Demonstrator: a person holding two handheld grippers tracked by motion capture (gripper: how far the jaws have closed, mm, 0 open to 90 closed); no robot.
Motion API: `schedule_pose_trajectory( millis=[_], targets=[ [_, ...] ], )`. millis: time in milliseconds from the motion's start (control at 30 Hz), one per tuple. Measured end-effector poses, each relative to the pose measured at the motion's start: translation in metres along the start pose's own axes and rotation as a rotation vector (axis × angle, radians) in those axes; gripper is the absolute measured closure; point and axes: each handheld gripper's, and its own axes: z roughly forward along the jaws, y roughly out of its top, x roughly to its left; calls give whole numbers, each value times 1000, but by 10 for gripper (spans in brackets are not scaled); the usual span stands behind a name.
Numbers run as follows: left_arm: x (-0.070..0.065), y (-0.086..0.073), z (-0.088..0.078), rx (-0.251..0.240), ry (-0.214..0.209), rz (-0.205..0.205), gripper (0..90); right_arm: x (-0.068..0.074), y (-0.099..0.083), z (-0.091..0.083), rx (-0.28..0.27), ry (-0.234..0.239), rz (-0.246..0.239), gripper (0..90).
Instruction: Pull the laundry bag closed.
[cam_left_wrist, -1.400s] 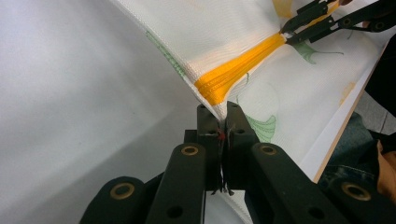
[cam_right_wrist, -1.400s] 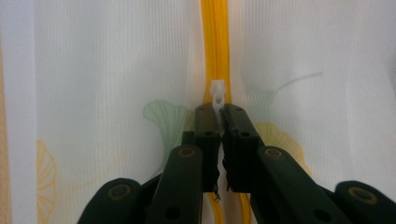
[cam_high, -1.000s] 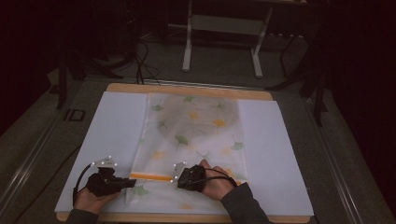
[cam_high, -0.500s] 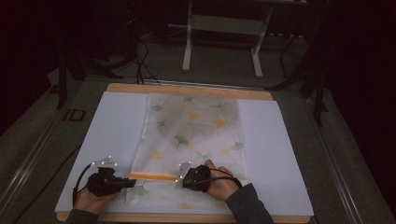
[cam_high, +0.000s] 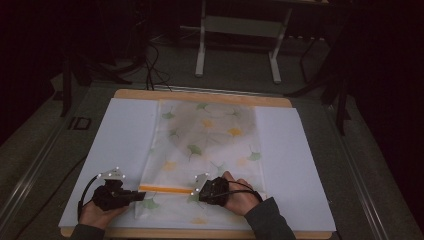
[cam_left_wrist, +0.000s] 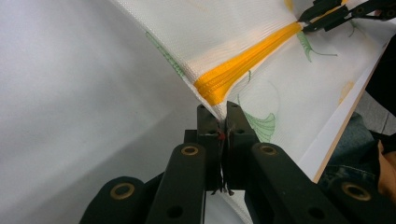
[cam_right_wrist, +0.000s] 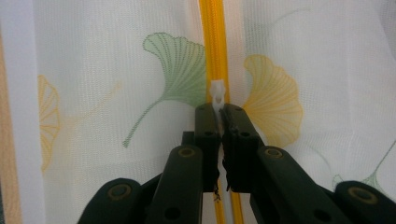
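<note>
While I've got both tongs busy on this mesh laundry bag (cam_high: 207, 150), quick status. It's lying flat on the white sheet (cam_high: 300, 165) that covers the table, ginkgo leaf print up, with the orange zipper (cam_high: 165, 189) running across its near end between my hands.

Left side first: my left gripper (cam_high: 137, 196) is clamped shut on the corner of the bag right at the end of the zipper. In the left gripper view the fabric (cam_left_wrist: 219, 109) is pinched tight between the pads and lifted a bit off the sheet. That's my anchor.

Moving right along the zipper, my right gripper (cam_high: 196, 191) is closed on the little white zipper pull (cam_right_wrist: 217, 93); the jaws are pinching its tab, with the slider just past the tips.

What could go wrong, I reckon: that tab is tiny and slick, and only the jaw tips have it, so a pull at a slight angle could pop it out. If the anchor corner slips, the mesh will bunch up ahead of the slider and jam it. Yanking too hard could also drag the whole bag across the sheet.

Compared to a second ago: my right hand has crept a bit to the right, so more orange shows between the two grippers. Left hand hasn't budged, and both grips look the same.
</note>
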Motion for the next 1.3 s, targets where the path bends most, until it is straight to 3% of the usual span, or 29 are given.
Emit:
schedule_pose_trajectory(
  millis=[1300],
  targets=[
    [1,0,-1,-4,5,-4,879,-2,-20,-13,25,-13,24,853]
  ],
)
